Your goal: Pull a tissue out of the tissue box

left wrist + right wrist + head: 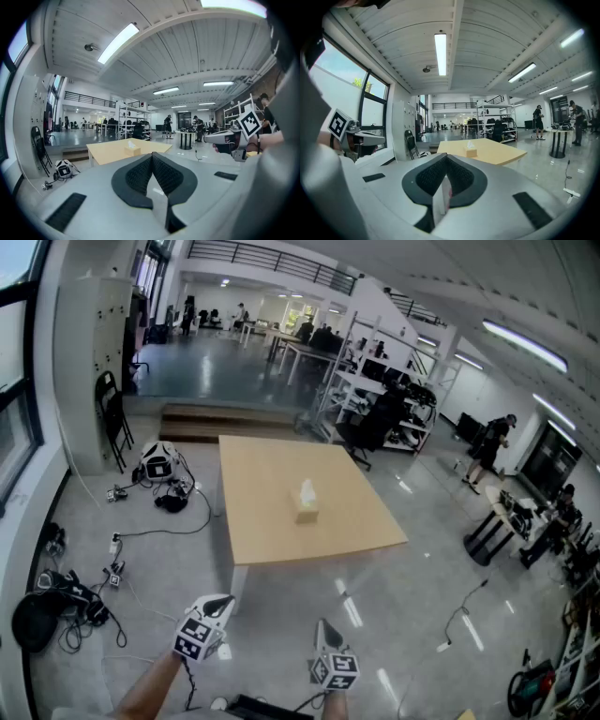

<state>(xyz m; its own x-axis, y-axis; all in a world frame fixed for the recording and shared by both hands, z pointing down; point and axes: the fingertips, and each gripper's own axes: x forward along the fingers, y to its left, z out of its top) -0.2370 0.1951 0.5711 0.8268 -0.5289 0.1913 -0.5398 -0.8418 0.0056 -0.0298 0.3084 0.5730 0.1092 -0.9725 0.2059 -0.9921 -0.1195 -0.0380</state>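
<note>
Wood-look surface (281, 532) was pale, matt, smooth. Tan box (307, 513) looked like matt cardboard, w/ soft white paper tissue (307, 489) on top. Grey floor (412, 606) was v. glossy, mirrored the lights. Left gripper (152, 154) & right gripper (446, 156) had smooth matt grey plastic shells; fingers (138, 174) were black, ribbed, rubbery-looking.

A small tan tissue box (307, 506) sits mid-table, a white tissue (307, 489) poking up.
</note>
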